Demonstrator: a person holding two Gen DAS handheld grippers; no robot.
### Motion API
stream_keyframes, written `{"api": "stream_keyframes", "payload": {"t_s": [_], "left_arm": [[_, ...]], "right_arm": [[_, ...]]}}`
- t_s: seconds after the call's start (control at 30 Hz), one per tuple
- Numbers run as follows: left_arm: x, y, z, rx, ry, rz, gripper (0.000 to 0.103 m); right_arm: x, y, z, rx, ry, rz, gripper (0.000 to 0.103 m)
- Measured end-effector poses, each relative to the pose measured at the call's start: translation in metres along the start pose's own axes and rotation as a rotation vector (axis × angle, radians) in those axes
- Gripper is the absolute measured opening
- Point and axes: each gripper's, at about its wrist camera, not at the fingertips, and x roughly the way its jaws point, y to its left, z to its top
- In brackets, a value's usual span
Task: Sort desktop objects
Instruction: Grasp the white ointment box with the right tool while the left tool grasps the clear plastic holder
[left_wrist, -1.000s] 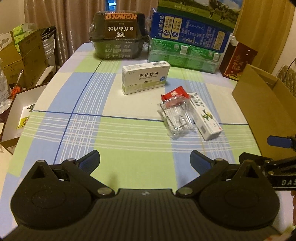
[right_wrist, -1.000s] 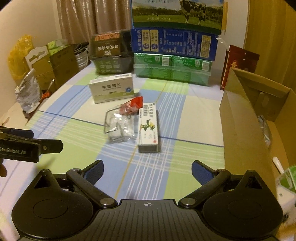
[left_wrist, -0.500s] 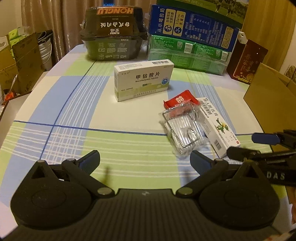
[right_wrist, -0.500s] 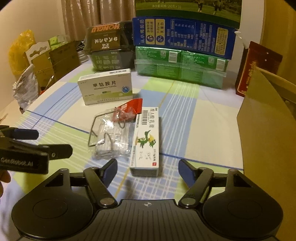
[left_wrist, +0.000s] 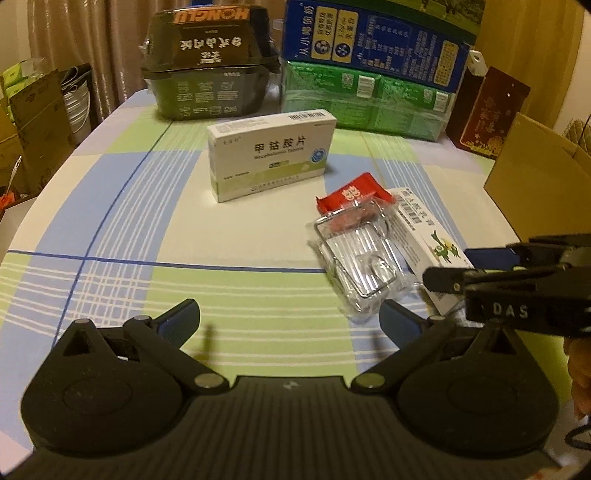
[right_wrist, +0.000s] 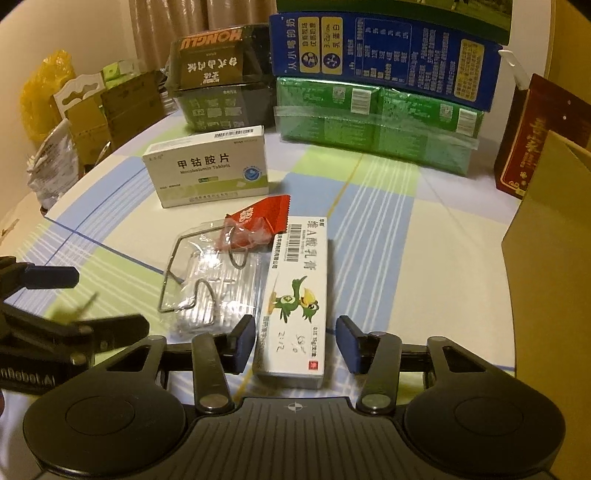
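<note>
Right claw (right_wrist: 295, 341) straddling near end of long white ointment carton with green bird (right_wrist: 297, 299), jaws just closing, pads not yet touching; carton flat on checked bench (right_wrist: 388, 221) beside clear packet of wire hooks (right_wrist: 214, 280); left claw (left_wrist: 290, 317) wide apart, holding nothing

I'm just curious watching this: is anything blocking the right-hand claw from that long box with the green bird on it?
Nothing visible. The right gripper has been closing, and the bird box already lies between its fingers. The wire rack in clear wrap lies right beside it, just outside one finger.
</note>
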Motion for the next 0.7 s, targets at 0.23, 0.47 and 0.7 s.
{"api": "stream_keyframes", "payload": {"t_s": [0.23,0.47,0.7], "left_arm": [[0.003,-0.008,0.007,-0.002,-0.03,-0.03,0.101],[0.022,-0.024,0.016,0.006,-0.041,-0.07,0.091],[0.039,-0.023,0.015,-0.015,-0.036,-0.085,0.07]], "right_arm": [[-0.004,-0.014,0.0,0.039,-0.002,-0.047,0.036],[-0.008,-0.025,-0.001,0.06,-0.004,-0.079,0.036],[-0.008,-0.028,-0.004,0.067,-0.002,-0.088,0.035]]}}
